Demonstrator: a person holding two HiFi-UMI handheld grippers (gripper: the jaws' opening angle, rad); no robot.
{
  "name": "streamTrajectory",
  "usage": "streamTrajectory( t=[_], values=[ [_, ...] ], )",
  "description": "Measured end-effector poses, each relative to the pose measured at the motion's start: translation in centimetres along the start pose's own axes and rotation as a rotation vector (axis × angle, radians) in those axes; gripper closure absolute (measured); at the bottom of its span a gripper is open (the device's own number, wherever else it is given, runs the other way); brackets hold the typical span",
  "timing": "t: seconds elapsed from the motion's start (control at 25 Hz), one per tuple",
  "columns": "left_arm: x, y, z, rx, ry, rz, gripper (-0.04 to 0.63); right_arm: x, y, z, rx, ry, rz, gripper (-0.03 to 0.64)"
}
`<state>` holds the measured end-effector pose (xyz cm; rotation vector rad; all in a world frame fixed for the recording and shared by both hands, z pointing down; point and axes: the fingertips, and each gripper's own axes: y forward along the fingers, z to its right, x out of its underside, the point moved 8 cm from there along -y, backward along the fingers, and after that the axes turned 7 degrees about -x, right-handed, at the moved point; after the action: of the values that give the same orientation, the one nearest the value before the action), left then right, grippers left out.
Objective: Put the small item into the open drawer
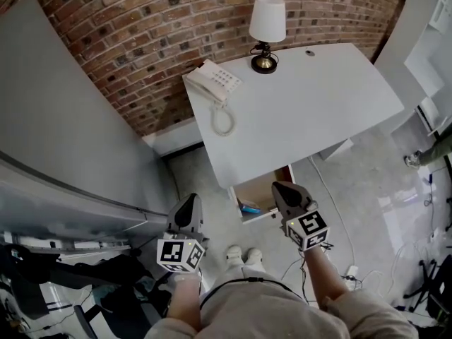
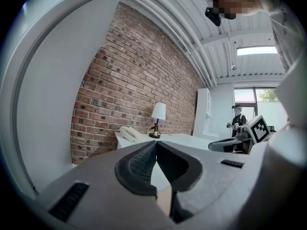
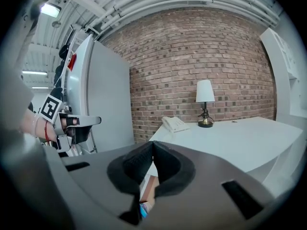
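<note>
The white desk (image 1: 304, 104) has one open drawer (image 1: 265, 189) under its front edge, with a wooden inside. A small blue item (image 1: 248, 208) lies in that drawer; in the right gripper view the blue item (image 3: 143, 209) shows through the gap under the jaws. My right gripper (image 1: 282, 188) hangs just above the drawer's right side, shut with nothing between its pads (image 3: 152, 143). My left gripper (image 1: 188, 205) is to the drawer's left over the floor, also shut and holding nothing (image 2: 156, 143).
A white telephone (image 1: 214, 83) and a lamp (image 1: 266, 30) stand at the desk's back. A grey cabinet (image 1: 63, 119) lines the left, against a brick wall (image 1: 141, 27). Cables (image 1: 339, 260) lie on the floor at the right. Another person (image 2: 237, 121) stands far off.
</note>
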<state>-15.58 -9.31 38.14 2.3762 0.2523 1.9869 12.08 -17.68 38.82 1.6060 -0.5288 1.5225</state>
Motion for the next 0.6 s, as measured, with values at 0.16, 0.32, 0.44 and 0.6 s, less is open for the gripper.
streamTrajectory(
  t=[0.16,0.32,0.44,0.6],
  values=[
    [-1.6,0.1,0.3,0.007,0.037,0.011,0.589,-1.3,-0.2,0.2,0.003,-0.006,0.025,0.612],
    [-2.7,-0.3,0.0,-0.002,0.034,0.039,0.589,-2.1,-0.5,0.2,0.004,-0.014,0.046,0.612],
    [-3.7,-0.4,-0.2,-0.009,0.026,0.058,0.589,-2.8,-0.7,0.4,0.013,-0.015,0.063,0.612],
    [-4.5,-0.6,-0.4,-0.021,0.045,0.068,0.589,-3.7,-1.1,0.8,0.027,-0.009,0.09,0.612]
  ],
)
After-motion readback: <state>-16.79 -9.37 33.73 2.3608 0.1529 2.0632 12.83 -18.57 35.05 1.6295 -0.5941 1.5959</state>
